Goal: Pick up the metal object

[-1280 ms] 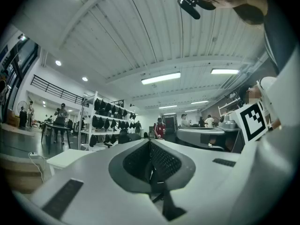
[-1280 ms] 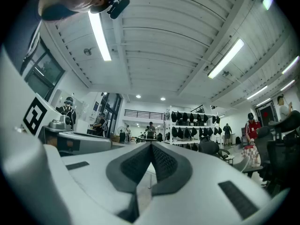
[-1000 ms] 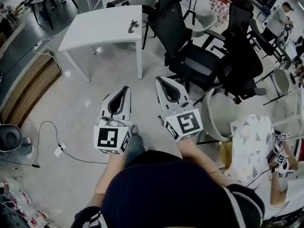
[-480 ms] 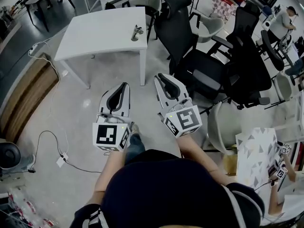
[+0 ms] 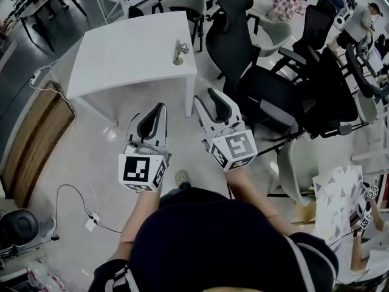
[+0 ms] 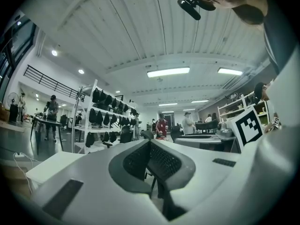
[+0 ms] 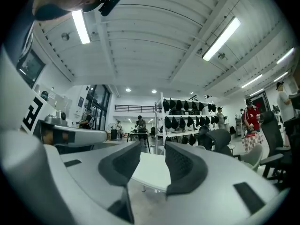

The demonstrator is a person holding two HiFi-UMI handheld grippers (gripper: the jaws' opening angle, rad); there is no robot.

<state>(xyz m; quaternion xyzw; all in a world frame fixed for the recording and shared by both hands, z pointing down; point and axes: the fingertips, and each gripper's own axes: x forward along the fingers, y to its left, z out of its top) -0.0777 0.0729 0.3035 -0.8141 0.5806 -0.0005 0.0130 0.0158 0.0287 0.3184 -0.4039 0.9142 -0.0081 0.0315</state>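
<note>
The small silvery metal object stands unheld on the white rectangular counter, at its right side and well beyond both claws, so grasp and lift seem left; the left claw is closed and empty, while the right claw has just been opening wide with nothing between its jaws

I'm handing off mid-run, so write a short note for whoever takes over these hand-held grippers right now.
Left hand-held gripper: jaws shut, empty.
Right hand-held gripper: jaws have just been opening and are now wide, with nothing between them.
Metal object: sits on the white table near its right edge, ahead of both grippers, untouched.
Black office chair: close beside that table edge.
Done: nothing picked up yet.
Left: reach the table, probably put the open right jaws around the object, close and lift.
</note>
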